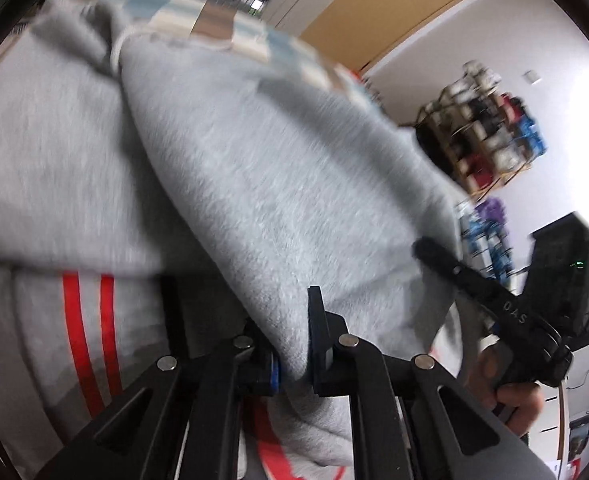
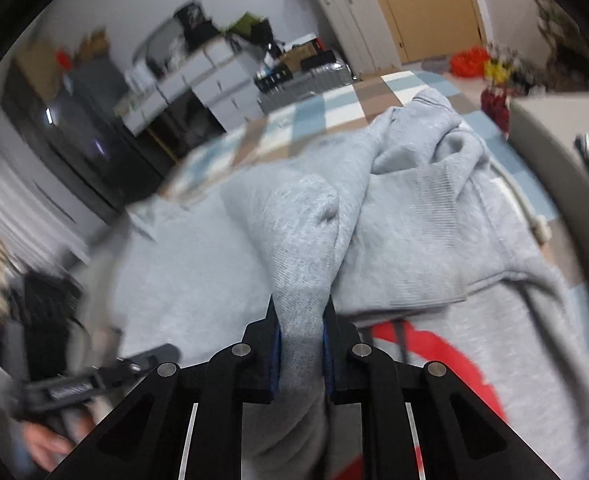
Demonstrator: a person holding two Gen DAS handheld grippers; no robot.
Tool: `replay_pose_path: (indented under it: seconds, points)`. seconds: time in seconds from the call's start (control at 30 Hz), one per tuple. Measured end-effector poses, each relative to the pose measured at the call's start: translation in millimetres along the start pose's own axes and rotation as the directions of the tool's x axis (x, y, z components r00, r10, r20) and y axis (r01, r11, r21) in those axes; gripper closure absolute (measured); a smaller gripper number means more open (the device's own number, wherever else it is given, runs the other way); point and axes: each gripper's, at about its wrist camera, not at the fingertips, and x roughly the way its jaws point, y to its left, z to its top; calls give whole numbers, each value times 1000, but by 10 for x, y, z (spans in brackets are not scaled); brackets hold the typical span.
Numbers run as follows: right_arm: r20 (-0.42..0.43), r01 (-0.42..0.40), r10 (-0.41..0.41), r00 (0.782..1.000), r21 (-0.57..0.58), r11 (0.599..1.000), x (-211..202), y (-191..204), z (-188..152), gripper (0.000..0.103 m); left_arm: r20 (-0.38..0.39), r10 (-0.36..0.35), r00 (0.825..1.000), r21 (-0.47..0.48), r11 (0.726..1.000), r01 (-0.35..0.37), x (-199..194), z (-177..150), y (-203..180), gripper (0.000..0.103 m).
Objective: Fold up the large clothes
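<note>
A large grey sweatshirt (image 1: pixel 254 184) with red markings lies on a checked blue, brown and white surface (image 1: pixel 198 20). My left gripper (image 1: pixel 294 344) is shut on a fold of its grey fabric and holds it lifted. My right gripper (image 2: pixel 300 340) is shut on another bunched fold of the sweatshirt (image 2: pixel 414 232). The right gripper also shows in the left wrist view (image 1: pixel 446 256), at the right edge of the lifted cloth. The left gripper shows blurred at the lower left of the right wrist view (image 2: pixel 162 354). Both views are motion-blurred.
The checked surface (image 2: pixel 334 108) extends beyond the sweatshirt. A shelf of shoes (image 1: pixel 482 132) stands against the white wall. White drawers (image 2: pixel 214 76), a dark cabinet (image 2: pixel 66 136), a wooden door (image 2: pixel 426 4) and a grey curved edge (image 2: pixel 554 168) surround the surface.
</note>
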Motion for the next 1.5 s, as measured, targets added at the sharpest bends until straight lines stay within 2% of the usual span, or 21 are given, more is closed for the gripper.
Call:
replay_pose_path:
  seconds: [0.13,0.23,0.33,0.43,0.53,0.6,0.7,0.8,0.83,0.87,0.9,0.93,0.97,1.07,1.13,1.17,1.23,1.3,1.33,1.47,1.5]
  points:
    - [-6,95,-95,995,-74,993,114,46,-88,72,-42,37,998,-17,999,-38,-25,3,61,93]
    - [12,82,-81,997,-30,996,19,-50,-78,72,-16,72,997,-24,997,-73,-192,24,43,92]
    - [84,93,-92,992,0,996,-215,-97,-72,71,41,100,994,63,993,-102,-322,-16,-66,88]
    - [133,41,-37,990,-25,999,-385,-41,-133,71,72,146,987,179,971,-157,-258,-91,-198,70]
    - [73,-27,32,997,-57,998,-266,61,-216,71,43,219,975,205,953,-223,-49,-58,-132,67]
    - [32,5,-2,999,-83,997,-111,117,-263,71,-34,265,964,170,952,-256,121,-10,-25,68]
    - [-11,57,-58,998,-120,991,50,131,-296,71,-7,243,970,118,963,-241,-31,88,6,67]
    - [21,35,-33,999,-107,994,-103,69,-210,65,78,164,983,82,982,-170,-431,242,72,66]
    - [58,40,-35,998,-94,995,-194,25,-148,42,121,177,977,84,979,-187,-559,296,109,63]
    - [86,49,-42,995,-86,995,-258,-21,-105,15,165,214,963,87,969,-231,-657,350,169,46]
    - [125,70,-60,990,-76,995,-324,-78,-22,8,193,250,949,84,959,-269,-679,400,209,23]
    - [160,108,-97,982,-59,992,-375,-141,79,6,216,318,923,70,938,-339,-687,472,320,19]
    - [170,150,-140,975,-52,987,-382,-202,190,6,208,355,911,58,926,-374,-650,532,432,19]
    - [103,248,-241,965,-62,967,-195,-422,545,8,83,385,919,36,920,-389,-410,678,671,20]
    - [36,288,-287,957,-51,956,-17,-637,765,8,81,346,935,53,935,-351,-480,761,687,20]
    - [14,293,-293,956,-41,955,46,-704,839,8,110,344,932,56,935,-351,-564,824,672,20]
    - [-38,289,-289,957,-11,957,194,-911,1022,9,208,377,902,28,920,-391,-820,1008,694,19]
    - [-62,266,-264,962,15,964,309,-1038,1159,9,248,422,872,-58,905,-422,-974,1286,875,19]
    - [-88,236,-233,968,22,972,396,-1089,1225,9,237,423,874,-98,906,-412,-995,1416,1002,19]
    - [-133,206,-202,970,20,978,671,-1164,1425,9,89,373,924,-170,919,-355,-766,1944,1491,19]
    - [-139,213,-208,968,19,977,725,-1173,1466,9,83,386,919,-186,912,-366,-703,2025,1551,19]
